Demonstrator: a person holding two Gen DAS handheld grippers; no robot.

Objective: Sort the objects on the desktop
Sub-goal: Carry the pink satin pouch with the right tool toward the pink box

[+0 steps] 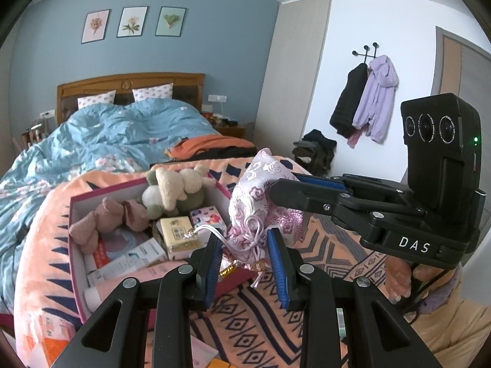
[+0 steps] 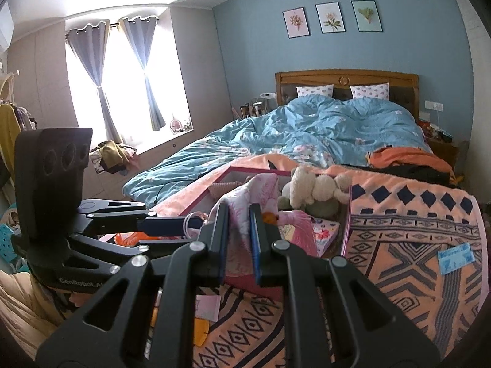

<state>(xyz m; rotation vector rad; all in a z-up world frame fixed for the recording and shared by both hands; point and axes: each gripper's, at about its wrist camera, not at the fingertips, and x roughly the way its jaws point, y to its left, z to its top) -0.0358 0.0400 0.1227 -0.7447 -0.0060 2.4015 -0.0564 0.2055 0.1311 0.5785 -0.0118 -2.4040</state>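
Note:
A pink and white brocade drawstring pouch [image 1: 260, 202] hangs in the air over the patterned blanket, beside a pink-rimmed box [image 1: 73, 214]. My right gripper [image 1: 276, 184] is shut on the pouch's upper part; in the right wrist view [image 2: 240, 230] its blue pads pinch the pink fabric [image 2: 239, 214]. My left gripper [image 1: 245, 245] has its blue pads on either side of the pouch's tied neck and cords [image 1: 248, 239], with gaps showing beside the cords. The left gripper also shows in the right wrist view [image 2: 172, 227], reaching to the pouch from the left.
The box holds plush toys [image 1: 175, 190], a pink knitted toy [image 1: 101, 220] and small cartons [image 1: 178, 233]. The orange patterned blanket [image 1: 322, 276] covers the surface. A blue packet [image 2: 454, 257] lies on it at right. A bed with a blue duvet [image 2: 307, 128] is behind.

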